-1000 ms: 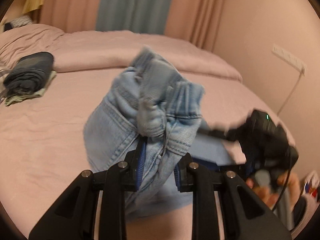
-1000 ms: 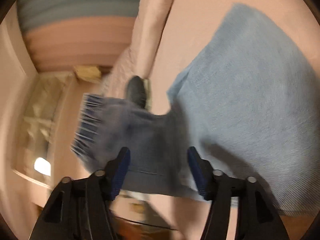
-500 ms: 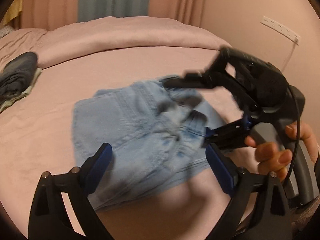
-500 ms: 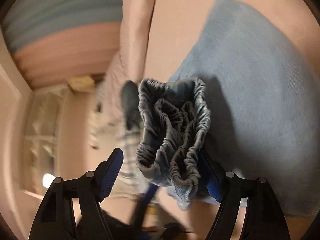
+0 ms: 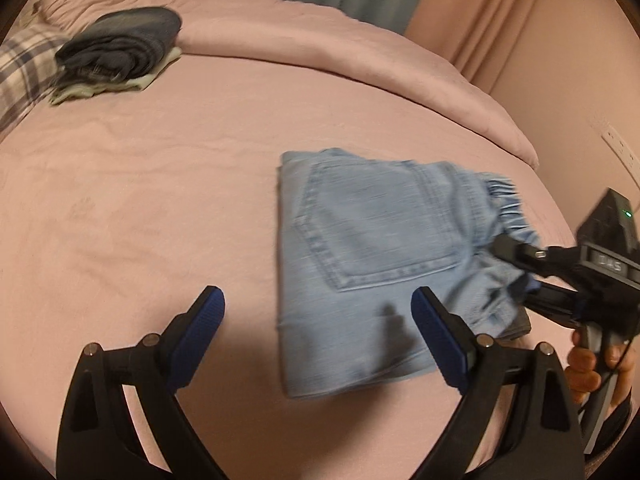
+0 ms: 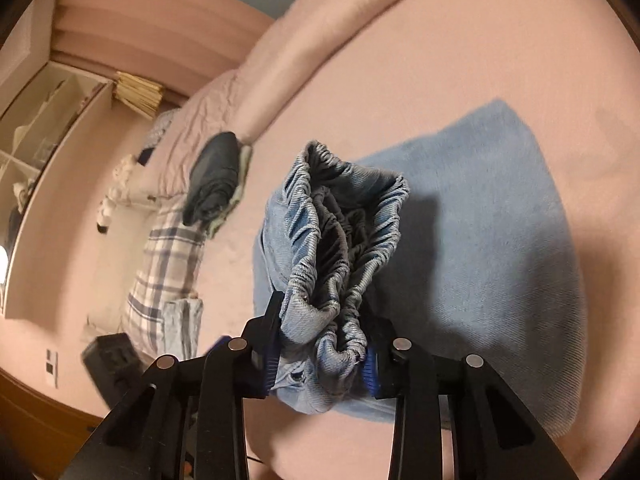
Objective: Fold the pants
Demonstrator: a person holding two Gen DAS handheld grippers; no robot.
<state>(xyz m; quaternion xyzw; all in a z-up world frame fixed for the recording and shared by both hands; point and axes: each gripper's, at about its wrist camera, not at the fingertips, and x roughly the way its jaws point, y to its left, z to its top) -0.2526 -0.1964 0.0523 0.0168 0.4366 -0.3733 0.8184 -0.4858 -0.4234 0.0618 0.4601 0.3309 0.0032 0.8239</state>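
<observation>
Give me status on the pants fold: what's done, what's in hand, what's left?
Done: the light blue jeans lie folded into a compact rectangle on the pink bed, back pocket up. In hand: the right gripper is shut on the bunched elastic waistband; the left gripper is open, holding nothing. Left: lay the waistband flat, release, probably move the jeans to the folded clothes stack.

Pants (image 5: pixel 372 248): pale matt denim, ribbed waistband; bedsheet (image 5: pixel 140 200): soft matt cloth.

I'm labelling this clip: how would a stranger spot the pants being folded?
On the pink bed, look near the right edge, away from the dark folded pile by the pillows. The light blue jeans lie there pocket-up, their elastic waistband pinched in the right claw.
</observation>
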